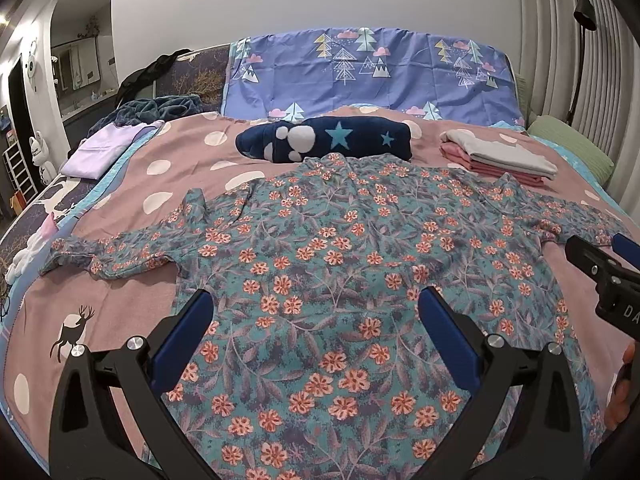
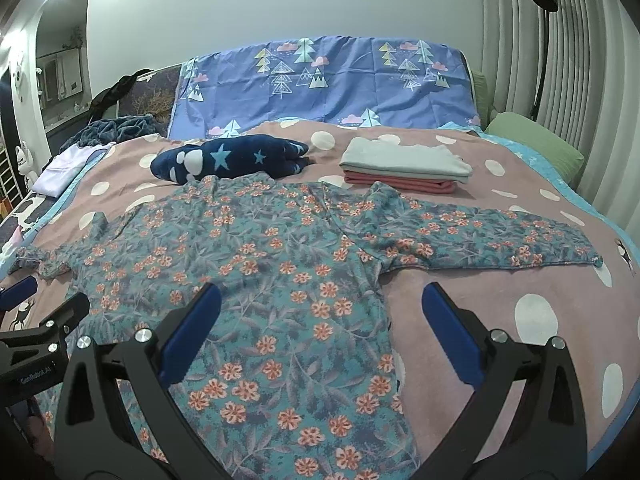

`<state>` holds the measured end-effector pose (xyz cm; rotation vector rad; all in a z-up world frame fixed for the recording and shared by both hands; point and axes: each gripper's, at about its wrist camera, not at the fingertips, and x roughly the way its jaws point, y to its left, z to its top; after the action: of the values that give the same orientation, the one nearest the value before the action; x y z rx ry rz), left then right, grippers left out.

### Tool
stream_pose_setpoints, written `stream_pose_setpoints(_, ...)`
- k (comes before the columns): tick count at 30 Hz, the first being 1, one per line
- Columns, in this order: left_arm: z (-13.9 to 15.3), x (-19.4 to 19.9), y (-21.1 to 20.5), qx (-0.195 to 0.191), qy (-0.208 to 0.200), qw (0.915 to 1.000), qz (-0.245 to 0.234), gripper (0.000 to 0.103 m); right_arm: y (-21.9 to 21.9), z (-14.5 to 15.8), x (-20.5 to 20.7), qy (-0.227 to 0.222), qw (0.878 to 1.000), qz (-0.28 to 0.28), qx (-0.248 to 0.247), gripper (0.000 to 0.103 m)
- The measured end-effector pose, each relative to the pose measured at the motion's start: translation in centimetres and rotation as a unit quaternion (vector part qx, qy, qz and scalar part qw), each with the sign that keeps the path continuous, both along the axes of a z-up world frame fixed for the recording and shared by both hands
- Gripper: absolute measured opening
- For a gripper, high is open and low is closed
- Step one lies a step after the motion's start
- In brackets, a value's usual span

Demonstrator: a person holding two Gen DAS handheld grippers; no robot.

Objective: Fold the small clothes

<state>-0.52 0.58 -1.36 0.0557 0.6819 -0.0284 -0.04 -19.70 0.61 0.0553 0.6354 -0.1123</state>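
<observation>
Bed point(image 1: 132, 288), pink dotted cover. Near: two hand-held grippers, left hand-held gripper point(image 1: 316, 300) and right hand-held gripper point(image 2: 322, 296), both spread apart, empty. One floral shirt point(image 1: 340, 248) flat, sleeves out; careless pinch risks bunching. Far: one folded stack point(image 2: 404, 164), two garments; one star-print bundle point(image 1: 332, 140).

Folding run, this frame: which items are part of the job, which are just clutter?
Job:
floral top, spread flat
left gripper, open
right gripper, open
folded stack

Clutter:
star blanket
green pillow
lilac cloth
floor lamp
</observation>
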Motion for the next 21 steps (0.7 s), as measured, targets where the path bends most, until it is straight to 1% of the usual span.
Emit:
stream_pose_setpoints(10, 0.15, -0.39, 0.25, -0.001, -0.002, 1.0, 0.001, 0.102, 0.87, -0.64, 0.08, 0.01, 1.0, 0.018, 0.004, 0.101)
stream_pose_setpoints(21, -0.07, -0.36, 0.57, -0.008, 0.001, 1.0, -0.001, 0.102, 1.0, -0.56, 0.06, 0.009, 1.0, 0.02, 0.003, 0.101)
